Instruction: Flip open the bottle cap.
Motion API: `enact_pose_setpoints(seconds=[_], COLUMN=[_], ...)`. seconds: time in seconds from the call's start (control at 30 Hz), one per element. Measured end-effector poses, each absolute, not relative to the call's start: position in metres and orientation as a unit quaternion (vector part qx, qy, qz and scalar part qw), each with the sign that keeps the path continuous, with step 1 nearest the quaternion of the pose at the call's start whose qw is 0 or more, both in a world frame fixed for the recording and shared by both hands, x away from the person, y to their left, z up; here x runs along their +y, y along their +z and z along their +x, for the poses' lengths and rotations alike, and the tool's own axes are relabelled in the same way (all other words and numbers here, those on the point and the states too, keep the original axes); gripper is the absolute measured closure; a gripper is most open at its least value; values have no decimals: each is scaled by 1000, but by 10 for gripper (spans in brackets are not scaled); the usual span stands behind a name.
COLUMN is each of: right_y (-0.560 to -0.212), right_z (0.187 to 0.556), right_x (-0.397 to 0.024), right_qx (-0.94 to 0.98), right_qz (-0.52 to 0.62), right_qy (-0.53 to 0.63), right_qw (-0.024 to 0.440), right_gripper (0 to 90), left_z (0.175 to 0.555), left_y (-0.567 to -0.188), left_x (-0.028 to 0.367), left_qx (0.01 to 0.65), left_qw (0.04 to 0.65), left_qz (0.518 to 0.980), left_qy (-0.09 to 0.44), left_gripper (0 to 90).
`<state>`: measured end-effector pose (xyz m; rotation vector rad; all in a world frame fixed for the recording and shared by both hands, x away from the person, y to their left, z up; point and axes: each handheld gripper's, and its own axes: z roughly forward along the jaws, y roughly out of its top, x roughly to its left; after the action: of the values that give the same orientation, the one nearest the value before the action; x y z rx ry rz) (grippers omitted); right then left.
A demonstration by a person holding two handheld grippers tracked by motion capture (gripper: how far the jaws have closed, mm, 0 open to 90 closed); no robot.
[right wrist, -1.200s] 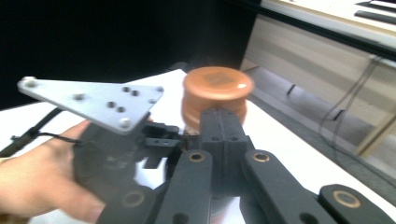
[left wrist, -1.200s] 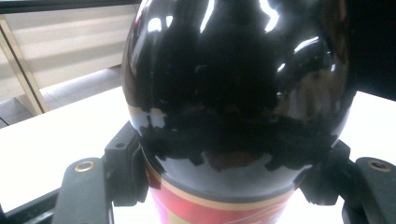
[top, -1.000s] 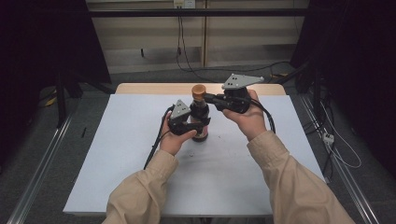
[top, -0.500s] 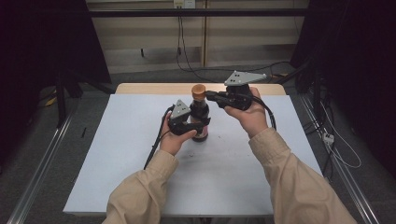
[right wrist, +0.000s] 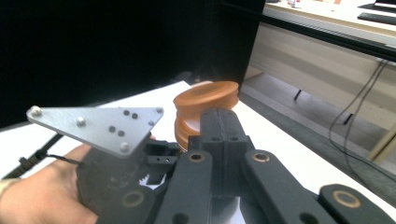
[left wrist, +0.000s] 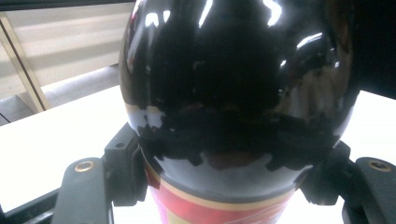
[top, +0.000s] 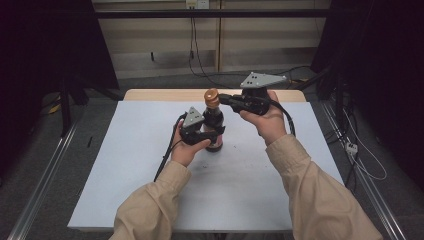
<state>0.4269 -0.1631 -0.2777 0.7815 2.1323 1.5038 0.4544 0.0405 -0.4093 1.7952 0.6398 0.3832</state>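
Note:
A dark glossy bottle (top: 214, 125) with a red label and an orange-brown cap (top: 211, 96) stands upright on the white table top (top: 140, 150). My left gripper (top: 214, 132) is shut on the bottle's body, with a black jaw on each side of the bottle (left wrist: 233, 84) just above the label. My right gripper (top: 223, 99) comes in level from the right at cap height. Its jaws are pressed together with nothing between them, and their tips (right wrist: 219, 116) sit right against the side of the cap (right wrist: 205, 105).
The left hand (right wrist: 37, 196) and the left gripper's grey plate (right wrist: 98, 126) lie just below the cap in the right gripper view. Cables trail from both grippers over the table. Dark stands and floor cables (top: 360, 155) flank the table.

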Motion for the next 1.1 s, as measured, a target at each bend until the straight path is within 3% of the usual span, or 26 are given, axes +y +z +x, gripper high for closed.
enact_pose_setpoints(seconds=[0.33,1.1], right_y=[-268,-289], right_z=[427,427], right_x=[-158,-172], right_qx=[767,774], right_qz=[272,284], right_qy=[538,523], right_qw=[218,216], right_gripper=[900,900], left_z=[455,454], left_y=[-410,-411], left_x=[41,38], left_qx=[272,277], left_qw=[561,566], left_qz=[764,760], left_qy=[164,159], left_gripper=[302,295])
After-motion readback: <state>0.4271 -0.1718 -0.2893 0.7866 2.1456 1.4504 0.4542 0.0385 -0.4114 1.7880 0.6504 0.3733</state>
